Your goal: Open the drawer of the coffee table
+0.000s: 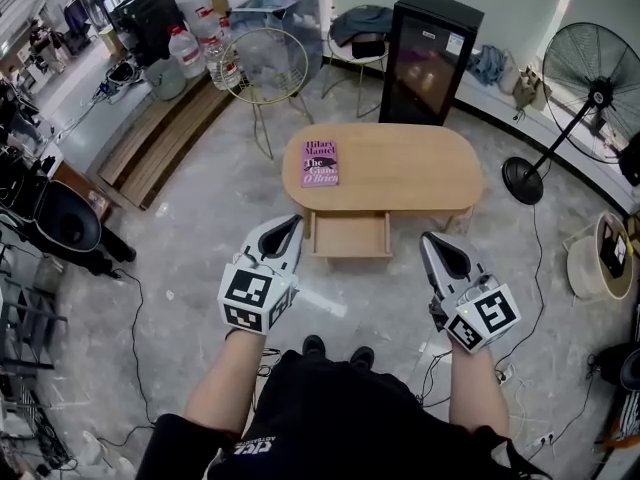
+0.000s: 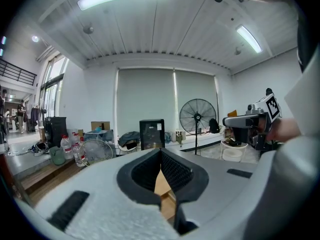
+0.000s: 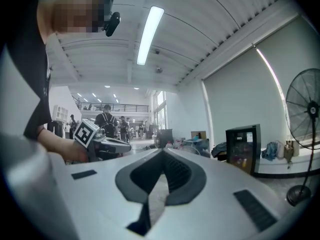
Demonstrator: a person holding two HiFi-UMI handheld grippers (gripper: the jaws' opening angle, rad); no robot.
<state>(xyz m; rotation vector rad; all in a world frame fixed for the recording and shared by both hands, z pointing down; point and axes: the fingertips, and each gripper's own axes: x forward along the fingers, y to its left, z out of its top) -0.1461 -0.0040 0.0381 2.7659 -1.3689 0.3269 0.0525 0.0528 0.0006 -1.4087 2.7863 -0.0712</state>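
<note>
The drawer [image 1: 348, 236] stands pulled out from under the oval tabletop [image 1: 400, 168] toward the person, ahead and between both closed, empty tongs, with the left tongs [image 1: 292, 222] appearing nearer it than the right tongs [image 1: 430, 240].

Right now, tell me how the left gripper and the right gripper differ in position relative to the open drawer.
In the head view the left gripper points close beside the left front corner of the drawer; the right gripper lies farther out, past its right side. Between its jaws the left gripper shows wood, the right gripper pale floor. Both are shut, empty and touching nothing.
</note>
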